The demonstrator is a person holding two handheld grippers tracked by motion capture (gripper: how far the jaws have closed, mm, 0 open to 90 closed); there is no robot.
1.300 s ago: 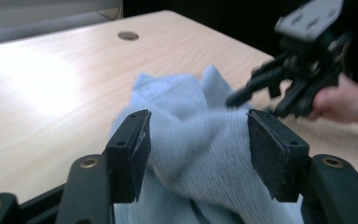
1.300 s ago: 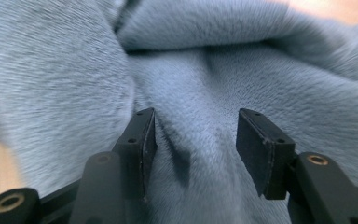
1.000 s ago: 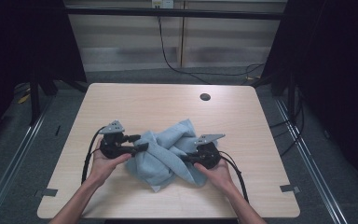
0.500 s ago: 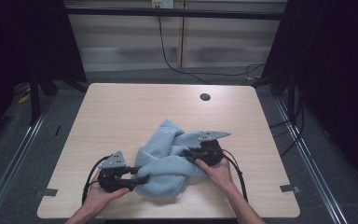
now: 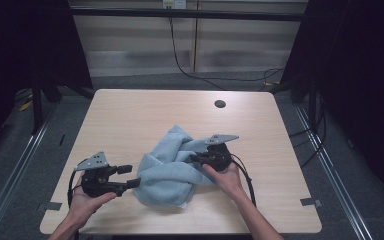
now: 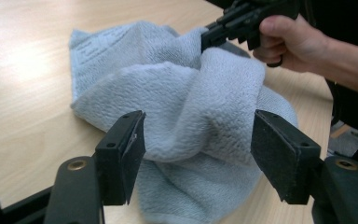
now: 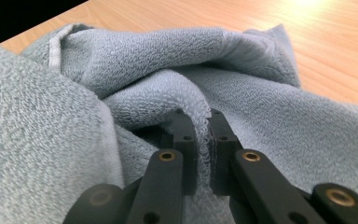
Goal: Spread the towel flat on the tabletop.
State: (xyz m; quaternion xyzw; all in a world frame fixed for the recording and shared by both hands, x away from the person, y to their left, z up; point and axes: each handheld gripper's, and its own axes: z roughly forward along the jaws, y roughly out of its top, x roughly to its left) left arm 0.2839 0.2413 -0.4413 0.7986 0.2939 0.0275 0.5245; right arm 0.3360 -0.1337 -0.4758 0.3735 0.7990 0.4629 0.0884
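**Towel handling: one grip only, cloth bunched**

The setting is a pale wooden tabletop [image 5: 130,115] in a dark-walled room, with a small dark round hole [image 5: 220,104] near its far edge and cables trailing over the floor behind. A light blue towel [image 5: 172,167] lies crumpled near the front middle of the tabletop, heaped in thick folds rather than spread flat.

The right tongs [image 5: 196,159] are closed on a fold of the towel; the right gripper view shows a hemmed edge pinched between the two jaws. The left tongs [image 5: 129,176] stand wide and hold nothing: their jaws have just been opening, and in the left gripper view the towel sits beyond and between them, not pressed by either pad.

Risks noted:
- The right grip takes only a narrow ridge of terry. A sideways pull may slip the cloth out.
- With the left tongs free, any lift by the right hand alone would likely drag the whole heap, deepening the tangle.
- The layers overlap heavily. The left tongs may close on several thicknesses instead of one edge.
- The towel lies close to the front edge; a pull towards the person could slide part of it off.
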